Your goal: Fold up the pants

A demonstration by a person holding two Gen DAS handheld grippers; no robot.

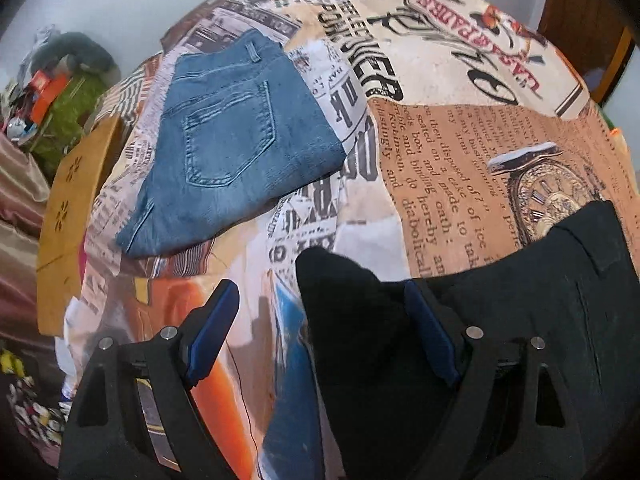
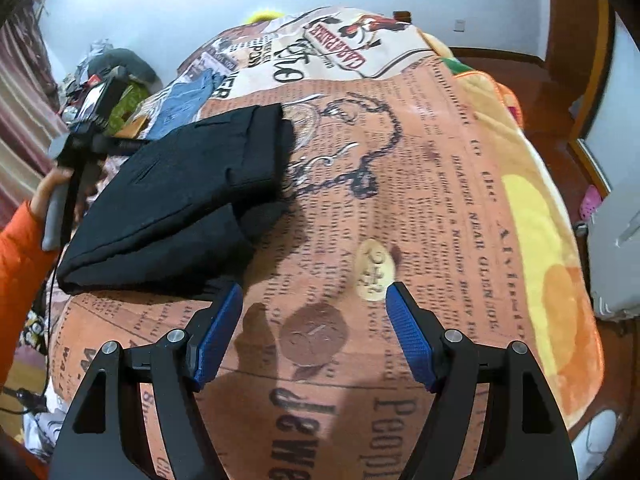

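Folded black pants point(image 2: 176, 208) lie on the printed bedspread point(image 2: 400, 200); in the left wrist view they point(image 1: 500, 300) fill the lower right. My left gripper point(image 1: 320, 300) is open, its fingers spread over the near edge of the black pants, the right finger lying on the cloth. It also shows from outside in the right wrist view point(image 2: 92, 140), at the left edge of the pants. My right gripper point(image 2: 314, 300) is open and empty, hovering over the bedspread just right of the pants. Folded blue jeans point(image 1: 232, 140) lie farther back on the bed.
A wooden board point(image 1: 76, 208) stands by the bed's left side. Clutter point(image 1: 52, 100) is piled at the far left by the wall. A white box point(image 2: 616, 256) and a wooden door frame point(image 2: 596, 92) are to the right of the bed.
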